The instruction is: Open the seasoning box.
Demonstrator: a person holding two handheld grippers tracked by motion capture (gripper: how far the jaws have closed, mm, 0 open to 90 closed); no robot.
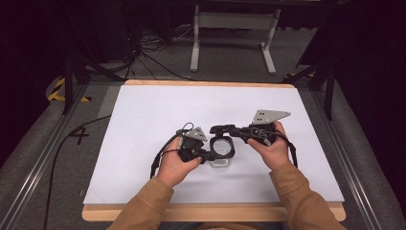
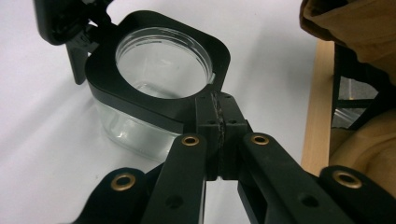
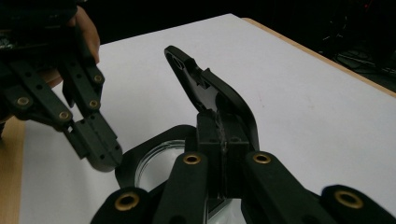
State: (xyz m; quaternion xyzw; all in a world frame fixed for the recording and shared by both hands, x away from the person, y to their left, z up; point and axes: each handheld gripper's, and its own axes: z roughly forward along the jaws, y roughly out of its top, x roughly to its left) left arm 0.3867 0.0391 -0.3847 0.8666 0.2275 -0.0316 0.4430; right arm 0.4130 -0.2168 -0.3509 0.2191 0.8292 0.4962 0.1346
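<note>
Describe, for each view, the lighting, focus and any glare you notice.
High view: bright white table, dark surroundings, soft focus. Left gripper view: glass container sharp with pale glare, left gripper close, slightly blurred. Right gripper view: right gripper blurred, black lid sharper.

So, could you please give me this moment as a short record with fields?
surface: white table with a wooden edge
container: clear glass jar with a black square collar around its round mouth
lid: black flap, hinged at the collar, swung up
left gripper: jaws together, pinching the collar's rim
right gripper: jaws together, pinching the flap
hands: left hand and right hand, one either side of the jar, in tan sleeves
</note>
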